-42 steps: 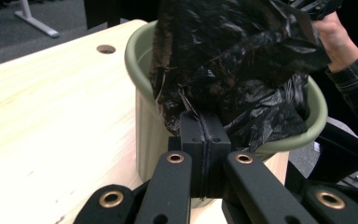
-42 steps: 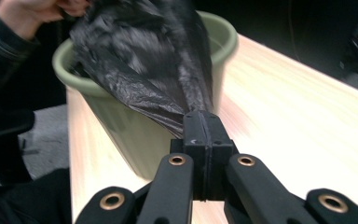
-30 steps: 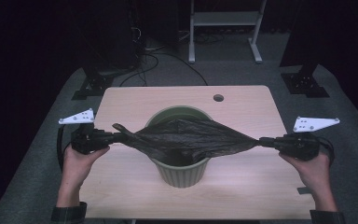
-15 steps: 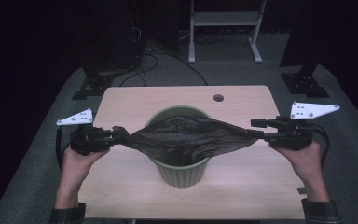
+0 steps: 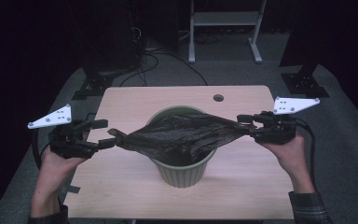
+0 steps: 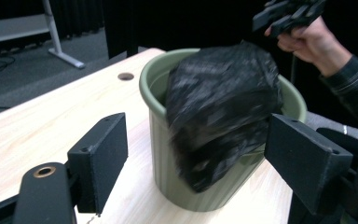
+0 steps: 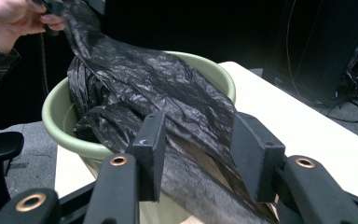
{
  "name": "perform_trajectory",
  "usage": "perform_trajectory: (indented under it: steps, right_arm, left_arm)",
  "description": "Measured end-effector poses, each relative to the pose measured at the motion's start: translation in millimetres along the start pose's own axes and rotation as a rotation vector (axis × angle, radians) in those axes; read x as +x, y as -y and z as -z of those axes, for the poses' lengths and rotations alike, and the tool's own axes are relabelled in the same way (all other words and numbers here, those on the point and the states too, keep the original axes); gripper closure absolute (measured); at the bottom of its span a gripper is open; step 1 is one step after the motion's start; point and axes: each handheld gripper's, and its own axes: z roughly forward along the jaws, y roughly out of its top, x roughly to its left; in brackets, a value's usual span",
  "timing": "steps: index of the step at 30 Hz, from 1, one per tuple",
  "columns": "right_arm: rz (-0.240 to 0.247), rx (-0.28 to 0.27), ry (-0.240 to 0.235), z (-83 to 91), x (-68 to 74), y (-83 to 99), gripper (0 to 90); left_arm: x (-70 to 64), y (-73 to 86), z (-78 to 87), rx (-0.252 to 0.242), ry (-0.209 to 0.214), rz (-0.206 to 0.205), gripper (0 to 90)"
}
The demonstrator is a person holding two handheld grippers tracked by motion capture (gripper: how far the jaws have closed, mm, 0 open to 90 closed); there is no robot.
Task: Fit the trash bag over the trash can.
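A black plastic bag lies stretched across the mouth of a green ribbed bin at the middle of the table. My left gripper is open just left of the bag's loose left end, which hangs free. In the left gripper view the bag is blurred and slumped over the bin, between my wide-apart jaws. My right gripper is at the bag's right tip. In the right gripper view its jaws stand partly apart and the bag runs between them without being pinched.
The bin stands on a light wooden table with a cable hole near its far edge. Stand bases and cables lie on the dark floor beyond it. A white frame stands at the back.
My left gripper has opened and let go of the bag's left end. The right gripper has moved inward and its jaws have parted. The bag is slacker over the bin.
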Motion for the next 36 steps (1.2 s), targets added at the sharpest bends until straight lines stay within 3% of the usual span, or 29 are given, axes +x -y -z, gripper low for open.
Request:
perform_trajectory:
  steps: [6,23,29,36]
  right_arm:
    - [0.014,0.010,-0.011,-19.5,-2.1,-3.4,54.8]
    - [0.053,0.033,-0.058,-57.6,2.6,-18.2,56.4]
    - [0.074,0.054,-0.076,-67.0,7.8,-19.4,56.0]
    - [0.094,0.064,-0.092,-70.6,11.9,-18.6,53.4]
  left_arm:
    - [-3.7,-11.4,-3.1,-0.022,0.007,-0.023,19.9]
    - [-17.7,-50.5,-49.2,-0.010,0.060,-0.105,20.1]
    - [-21.7,-47.4,-73.9,0.030,0.090,-0.110,20.0]
    - [-19.9,-38.3,-86.9,0.052,0.106,-0.093,20.1]
